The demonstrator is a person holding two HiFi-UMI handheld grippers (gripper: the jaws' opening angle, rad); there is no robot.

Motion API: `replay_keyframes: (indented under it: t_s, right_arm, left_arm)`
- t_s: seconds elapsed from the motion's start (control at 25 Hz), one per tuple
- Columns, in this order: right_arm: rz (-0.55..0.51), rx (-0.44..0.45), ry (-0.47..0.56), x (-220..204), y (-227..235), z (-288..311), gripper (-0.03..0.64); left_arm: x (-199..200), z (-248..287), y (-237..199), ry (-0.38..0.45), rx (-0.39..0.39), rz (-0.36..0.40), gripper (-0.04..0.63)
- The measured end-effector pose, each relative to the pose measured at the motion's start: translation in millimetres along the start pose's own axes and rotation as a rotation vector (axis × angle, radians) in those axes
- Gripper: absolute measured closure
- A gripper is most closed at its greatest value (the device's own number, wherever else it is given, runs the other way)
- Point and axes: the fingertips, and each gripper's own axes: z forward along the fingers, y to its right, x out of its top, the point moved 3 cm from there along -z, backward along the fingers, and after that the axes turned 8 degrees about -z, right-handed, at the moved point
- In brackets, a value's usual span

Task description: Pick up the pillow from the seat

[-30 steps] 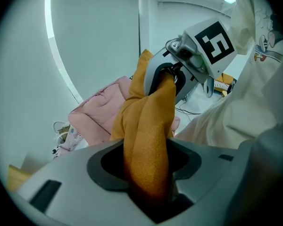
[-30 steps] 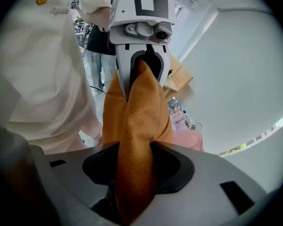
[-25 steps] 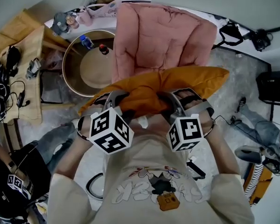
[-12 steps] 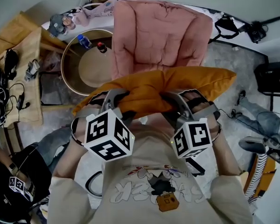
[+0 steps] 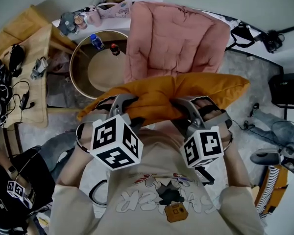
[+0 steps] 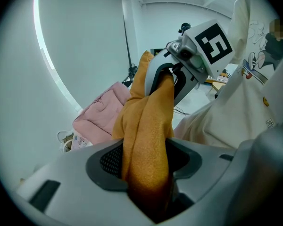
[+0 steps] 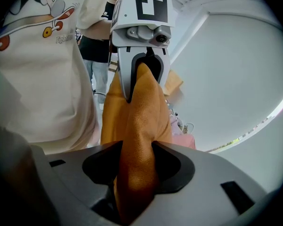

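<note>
Pillow: the orange pillow is up in the air in front of the person's chest, on the near side of the pink chair.
Pillow and claws: both claws bite the pillow's near long edge. One is toward its left end and one is toward its right end.
Left claw: the left claw is squeezed onto the pillow. A thick fold of orange cloth fills the gap between its jaws, so the jaws stay partly apart.
Right claw: the right claw pinches the pillow the same way, with bunched cloth pressed between its jaws.
Which way it points: the pillow's long side runs from left to right across the person. Its right corner sticks out past the right claw and sits a bit farther from the person than its left corner. The left corner dips down toward the round bench.
Far edge: the edge away from the person covers the front of the pink chair in the head view.
Marker cubes: a black and white cube sits on the left claw and another cube sits on the right claw, both close to the person's cream shirt.
Round bench: a round brown bench stands just left of the chair. A blue bottle and a small red-topped bottle stand on it.
Wooden bench: farther left, a wooden bench carries black cables.
</note>
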Motion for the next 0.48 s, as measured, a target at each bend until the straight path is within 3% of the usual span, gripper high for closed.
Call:
replay_keyframes:
  t_s: [0.48]
  right_arm:
    - [-0.013, -0.034, -0.001, 10, 12, 6, 0.420]
  left_arm:
    - [-6, -8, -13, 0.012, 0.015, 0.003, 0.374]
